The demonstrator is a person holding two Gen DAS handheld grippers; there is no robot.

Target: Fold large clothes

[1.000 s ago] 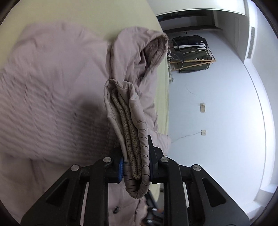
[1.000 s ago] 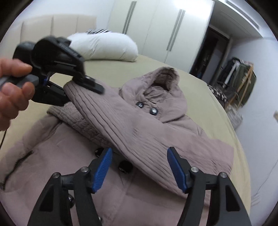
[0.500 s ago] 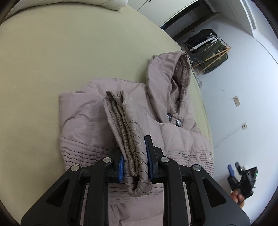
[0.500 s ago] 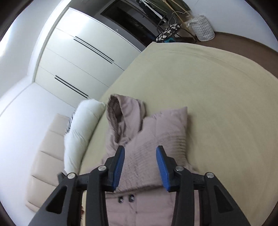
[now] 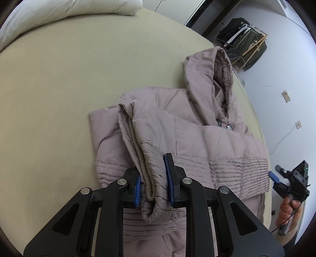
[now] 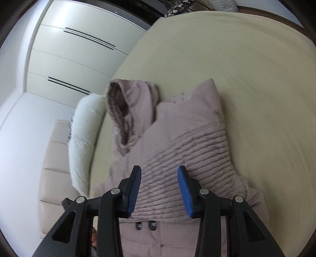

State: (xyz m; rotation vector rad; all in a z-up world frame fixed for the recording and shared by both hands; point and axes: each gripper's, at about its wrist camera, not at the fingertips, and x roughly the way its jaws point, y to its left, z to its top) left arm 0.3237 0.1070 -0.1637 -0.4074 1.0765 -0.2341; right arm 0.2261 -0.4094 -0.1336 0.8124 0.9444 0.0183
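Left wrist view: the left gripper has its jaws closed on the sleeve cuff of the mauve padded coat, which lies front-up on the bed with its hood pointing toward the far edge. The step in hand appears to be laying this sleeve across the coat body. To do it well, carry the cuff low over the chest panel, lay the sleeve flat without twist, and release only once the cuff rests on the fabric. The right gripper is visible at the right edge, off the coat and beyond the bed edge, so it does not obstruct the path. A pillow lies well apart at the head of the bed. Right wrist view: the right gripper hovers above the quilted sleeve already folded across the coat, jaws open and holding nothing. The pillow lies near the hood; the wardrobe stands beyond.
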